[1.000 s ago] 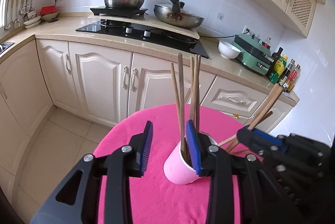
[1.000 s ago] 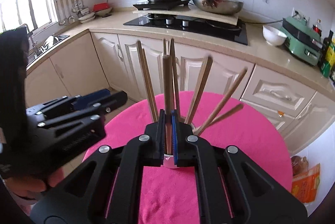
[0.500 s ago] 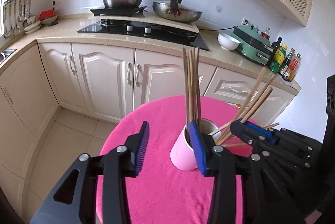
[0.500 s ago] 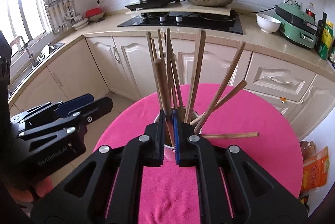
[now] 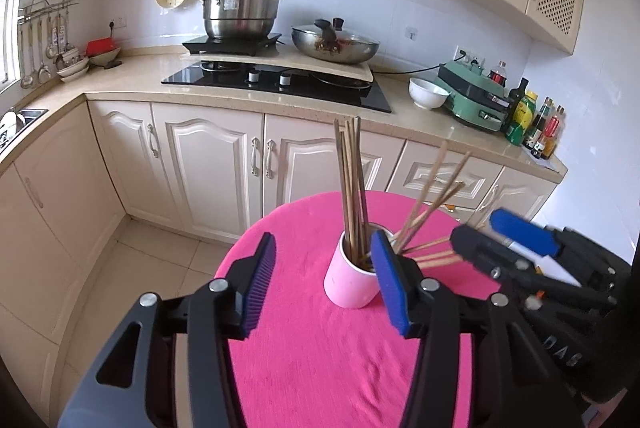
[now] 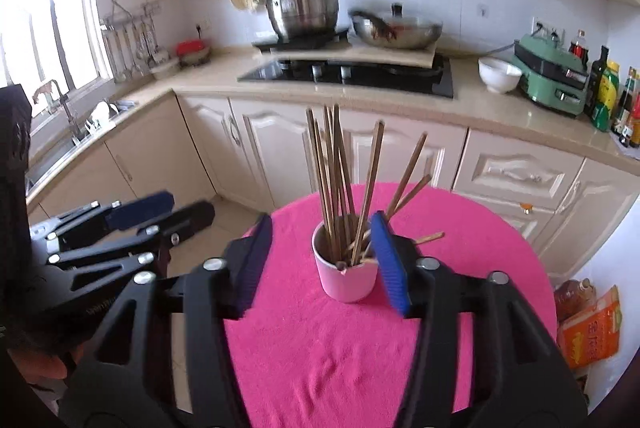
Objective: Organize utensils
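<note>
A pink cup (image 5: 352, 282) (image 6: 347, 276) stands on the round table with the pink cloth (image 5: 328, 360) (image 6: 320, 356). Several wooden chopsticks (image 5: 352, 184) (image 6: 332, 168) stand in it, some upright, some leaning right. One chopstick (image 6: 428, 238) lies on the cloth behind the cup. My left gripper (image 5: 322, 286) is open and empty, just short of the cup. My right gripper (image 6: 320, 264) is open and empty, with the cup between its fingers further out. The right gripper also shows in the left wrist view (image 5: 504, 240), and the left gripper in the right wrist view (image 6: 160, 212).
Cream cabinets and a counter (image 5: 240, 92) run behind the table, with a hob, a steel pot (image 5: 238, 14), a wok, a white bowl (image 5: 428, 98) and bottles. A sink (image 6: 80, 132) is at the left. Bags (image 6: 592, 324) lie on the floor at the right.
My right gripper has opened and let go of the chopstick, which now stands in the cup. Both grippers have drawn back from the cup.
</note>
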Available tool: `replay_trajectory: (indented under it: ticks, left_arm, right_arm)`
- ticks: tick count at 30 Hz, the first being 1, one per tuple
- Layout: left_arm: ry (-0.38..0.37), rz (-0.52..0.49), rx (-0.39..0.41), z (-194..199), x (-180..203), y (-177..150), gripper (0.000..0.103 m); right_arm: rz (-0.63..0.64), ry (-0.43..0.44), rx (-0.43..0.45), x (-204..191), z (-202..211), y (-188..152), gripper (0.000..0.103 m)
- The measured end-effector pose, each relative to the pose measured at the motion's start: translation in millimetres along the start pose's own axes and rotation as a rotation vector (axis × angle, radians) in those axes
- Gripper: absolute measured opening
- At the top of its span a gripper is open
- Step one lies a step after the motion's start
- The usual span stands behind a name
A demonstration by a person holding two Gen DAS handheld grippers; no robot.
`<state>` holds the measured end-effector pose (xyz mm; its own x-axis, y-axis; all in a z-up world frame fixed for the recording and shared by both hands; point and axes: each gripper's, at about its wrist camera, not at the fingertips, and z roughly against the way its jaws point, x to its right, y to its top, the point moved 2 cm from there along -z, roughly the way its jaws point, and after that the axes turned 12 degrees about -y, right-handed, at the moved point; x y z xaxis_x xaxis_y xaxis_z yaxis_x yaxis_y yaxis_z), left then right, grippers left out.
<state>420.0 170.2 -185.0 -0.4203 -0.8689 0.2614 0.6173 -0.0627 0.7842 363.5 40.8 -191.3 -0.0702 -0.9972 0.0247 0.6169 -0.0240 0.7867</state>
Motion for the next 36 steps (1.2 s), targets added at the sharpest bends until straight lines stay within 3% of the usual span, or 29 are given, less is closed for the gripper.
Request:
replay_trajectory:
  ticks: [9,16,25,29,36]
  left_arm:
    - [0.106,-0.01,0.065,61.1,47.3,-10.9,0.05]
    - [0.168,0.004,0.127,125.2,111.0,-37.8,0.054]
    - [0.184,-0.017,0.183,218.7,167.7,-56.1,0.055]
    - [0.162,-0.026,0.219,255.8,181.3,-56.8,0.065]
    - [0.134,-0.047,0.249,319.0,189.0,-66.6,0.07]
  right_arm:
    - [-0.004,0.041,0.055,26.1,67.2,-0.8,0.052]
    - [0.027,0.04,0.116,54.4,158.3,-19.4,0.059]
    - [0.043,0.047,0.17,57.7,263.4,-36.2,0.074]
    - [0.041,0.037,0.188,52.1,297.8,-41.4,0.077]
    - [0.018,-0.008,0.235,35.9,351.5,-42.4,0.083]
